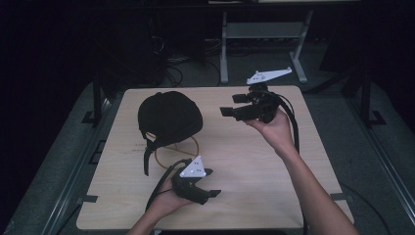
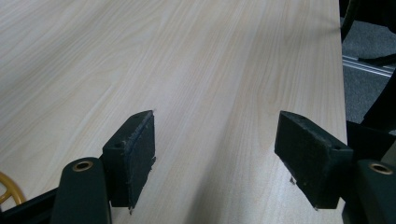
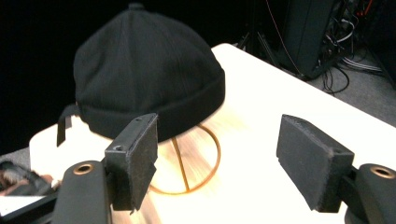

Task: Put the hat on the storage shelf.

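cap on stand (image 1: 170,116) blocks far-left, table (image 1: 254,166) mid/right free

- The high view is dim: the table (image 1: 254,161) is the one lit surface, and the room around it sinks into near black.
- In the right gripper view the tabletop glares almost white, and the wire stand (image 3: 196,163) under the black cap (image 3: 140,70) is smeared by blur.
- The left gripper view is evenly lit and sharp, with soft shadows below the jaws.

My 2 grippers, both jaws spread

My left gripper (image 1: 208,188) sits low by my body, jaws wide apart and empty. My right gripper (image 1: 230,111) is raised on an outstretched forearm, jaws likewise apart, gripping nothing.
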A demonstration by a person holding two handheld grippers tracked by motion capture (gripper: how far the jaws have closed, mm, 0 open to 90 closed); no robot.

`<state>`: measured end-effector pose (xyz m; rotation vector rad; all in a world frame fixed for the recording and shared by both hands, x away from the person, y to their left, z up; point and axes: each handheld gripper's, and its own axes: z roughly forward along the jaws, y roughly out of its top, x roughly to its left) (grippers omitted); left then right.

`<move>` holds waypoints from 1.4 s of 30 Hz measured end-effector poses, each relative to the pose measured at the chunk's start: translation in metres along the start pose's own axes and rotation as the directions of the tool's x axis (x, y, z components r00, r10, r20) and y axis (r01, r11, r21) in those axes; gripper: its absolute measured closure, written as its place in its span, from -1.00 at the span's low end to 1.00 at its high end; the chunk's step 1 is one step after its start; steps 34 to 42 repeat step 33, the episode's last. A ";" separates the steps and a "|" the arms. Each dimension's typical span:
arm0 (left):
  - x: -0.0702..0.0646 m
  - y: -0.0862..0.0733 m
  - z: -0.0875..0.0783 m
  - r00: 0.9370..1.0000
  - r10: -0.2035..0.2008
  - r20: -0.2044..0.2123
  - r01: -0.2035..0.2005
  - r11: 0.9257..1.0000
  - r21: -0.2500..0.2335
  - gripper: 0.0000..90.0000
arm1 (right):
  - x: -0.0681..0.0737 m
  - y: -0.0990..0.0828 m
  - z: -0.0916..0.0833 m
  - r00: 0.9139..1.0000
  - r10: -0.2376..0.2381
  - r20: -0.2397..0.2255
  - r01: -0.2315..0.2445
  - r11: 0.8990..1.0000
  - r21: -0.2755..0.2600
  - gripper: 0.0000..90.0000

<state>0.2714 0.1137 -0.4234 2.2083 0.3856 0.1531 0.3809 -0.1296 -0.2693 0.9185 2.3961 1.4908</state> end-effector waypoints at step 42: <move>0.000 -0.001 0.001 1.000 -0.002 -0.009 0.002 1.000 -0.003 -0.41 | -0.011 -0.132 -0.069 0.990 0.112 0.081 -0.117 0.991 0.058 -0.44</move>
